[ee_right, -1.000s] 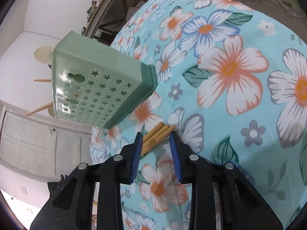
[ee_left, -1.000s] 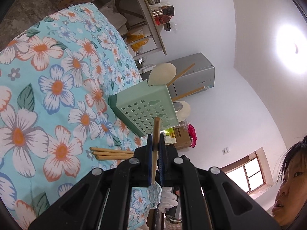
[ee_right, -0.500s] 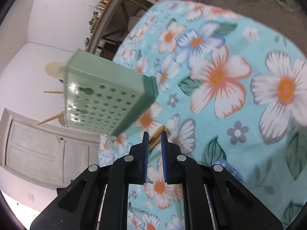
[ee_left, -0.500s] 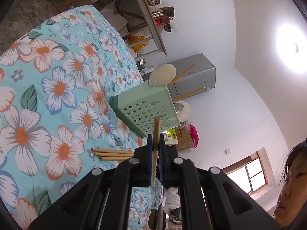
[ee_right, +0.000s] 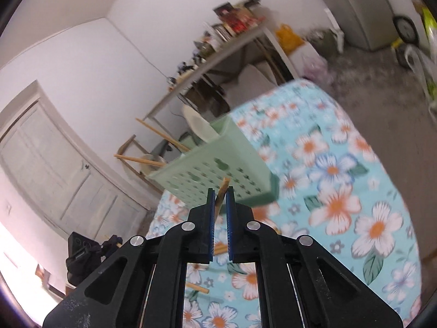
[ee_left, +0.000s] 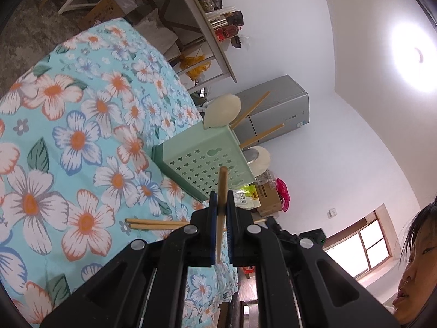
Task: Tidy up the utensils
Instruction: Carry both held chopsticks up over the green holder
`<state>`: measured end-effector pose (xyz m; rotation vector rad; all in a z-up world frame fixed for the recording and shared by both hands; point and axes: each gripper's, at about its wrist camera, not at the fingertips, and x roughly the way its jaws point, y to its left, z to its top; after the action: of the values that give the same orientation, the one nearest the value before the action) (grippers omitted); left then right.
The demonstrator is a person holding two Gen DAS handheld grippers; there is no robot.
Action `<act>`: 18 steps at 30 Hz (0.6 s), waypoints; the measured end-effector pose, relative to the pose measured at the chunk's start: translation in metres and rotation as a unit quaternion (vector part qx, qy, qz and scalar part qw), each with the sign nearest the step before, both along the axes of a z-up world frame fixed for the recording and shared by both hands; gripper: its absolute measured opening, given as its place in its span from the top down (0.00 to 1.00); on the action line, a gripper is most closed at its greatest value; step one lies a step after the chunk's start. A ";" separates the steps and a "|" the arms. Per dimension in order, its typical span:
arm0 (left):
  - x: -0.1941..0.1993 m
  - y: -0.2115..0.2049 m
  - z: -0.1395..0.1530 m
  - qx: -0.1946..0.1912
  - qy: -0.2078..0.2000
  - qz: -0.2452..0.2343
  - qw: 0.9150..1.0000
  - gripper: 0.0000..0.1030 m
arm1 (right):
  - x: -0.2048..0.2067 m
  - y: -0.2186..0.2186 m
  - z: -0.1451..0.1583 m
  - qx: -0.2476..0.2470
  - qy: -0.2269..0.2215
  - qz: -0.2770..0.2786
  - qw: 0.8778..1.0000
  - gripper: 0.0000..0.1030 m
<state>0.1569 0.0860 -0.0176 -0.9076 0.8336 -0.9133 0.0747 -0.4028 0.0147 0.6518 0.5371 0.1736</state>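
A pale green utensil holder [ee_left: 207,161] [ee_right: 218,172] with star-shaped holes stands on the floral tablecloth [ee_left: 82,136]. It holds pale spoons [ee_left: 222,110] and a few wooden chopsticks. My left gripper [ee_left: 221,195] is shut on a wooden chopstick [ee_left: 222,180] that points up in front of the holder. My right gripper [ee_right: 220,191] is shut on another chopstick [ee_right: 224,184], lifted above the cloth just short of the holder's front wall. Two loose chopsticks [ee_left: 153,222] lie on the cloth near the holder. One loose chopstick [ee_right: 196,288] shows under the right gripper.
Behind the table stands a long shelf-table [ee_left: 207,35] crowded with jars and boxes, and a grey fridge [ee_left: 278,109]. A person's face is at the lower right of the left wrist view. A black device [ee_right: 82,254] sits by the table's near-left edge. A white door [ee_right: 54,164] is at left.
My right gripper closed on one chopstick from the pile beside the holder, then rose and rolled with it. Two chopsticks stay on the cloth. The left gripper kept its chopstick and barely moved.
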 end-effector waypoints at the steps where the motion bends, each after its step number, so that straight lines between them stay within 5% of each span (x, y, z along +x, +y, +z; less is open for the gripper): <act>1: 0.000 -0.001 0.004 0.003 -0.005 0.002 1.000 0.95 | -0.003 0.001 0.005 -0.008 -0.008 0.001 1.000 0.95; 18: -0.007 -0.001 0.052 0.002 -0.057 0.018 0.998 0.95 | -0.017 -0.008 0.022 0.005 -0.055 0.004 0.998 0.97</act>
<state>0.1501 0.0852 0.0344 -0.8560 0.7204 -0.9228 0.0578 -0.4106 0.0365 0.6461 0.4326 0.2194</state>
